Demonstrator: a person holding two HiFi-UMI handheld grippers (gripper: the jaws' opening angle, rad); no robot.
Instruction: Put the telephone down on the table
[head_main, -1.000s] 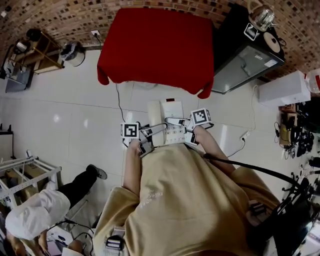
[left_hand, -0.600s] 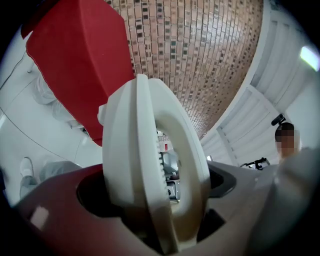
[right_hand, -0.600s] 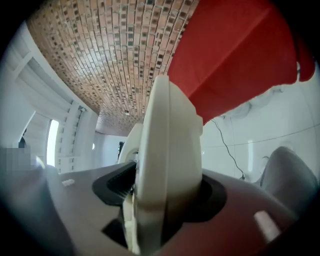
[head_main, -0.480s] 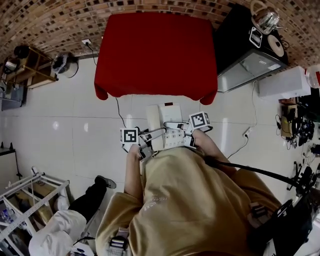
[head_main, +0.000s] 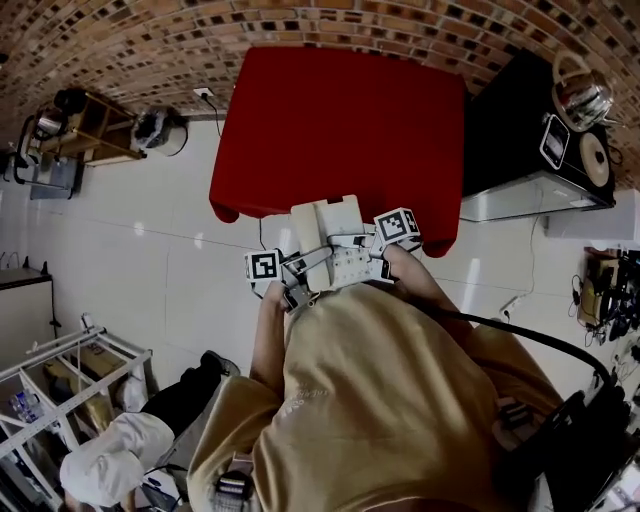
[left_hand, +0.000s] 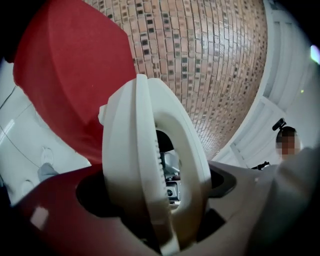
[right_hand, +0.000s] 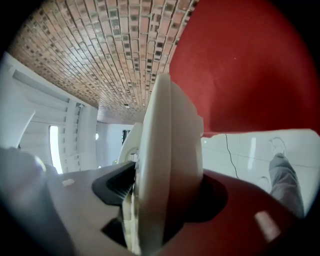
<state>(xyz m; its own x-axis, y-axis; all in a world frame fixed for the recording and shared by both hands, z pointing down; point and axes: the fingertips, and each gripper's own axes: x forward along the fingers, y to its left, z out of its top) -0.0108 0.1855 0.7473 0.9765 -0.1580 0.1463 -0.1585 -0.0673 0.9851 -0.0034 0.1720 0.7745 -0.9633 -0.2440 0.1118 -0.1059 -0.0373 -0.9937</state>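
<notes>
A white telephone (head_main: 328, 232) hangs in the air at the near edge of the red-covered table (head_main: 340, 120), overlapping its front hem. My left gripper (head_main: 302, 274) clamps the phone's left side and my right gripper (head_main: 362, 246) clamps its right side. In the left gripper view the telephone's (left_hand: 145, 165) edge stands upright between the jaws of that gripper (left_hand: 160, 205), with the red table (left_hand: 65, 75) behind. In the right gripper view the jaws of that gripper (right_hand: 160, 205) are opening slightly, but the phone's (right_hand: 167, 165) edge still sits pressed between them.
A black cabinet (head_main: 520, 130) with a speaker and a metal kettle (head_main: 582, 95) stands right of the table. A wooden shelf (head_main: 85, 130) is at the far left, a metal rack (head_main: 60, 380) and a seated person in a white cap (head_main: 100, 462) at lower left. A cable (head_main: 262, 235) trails on the tiled floor.
Both grippers have carried the telephone forward, from over the white floor to the near edge of the red table. Both still grip it.
</notes>
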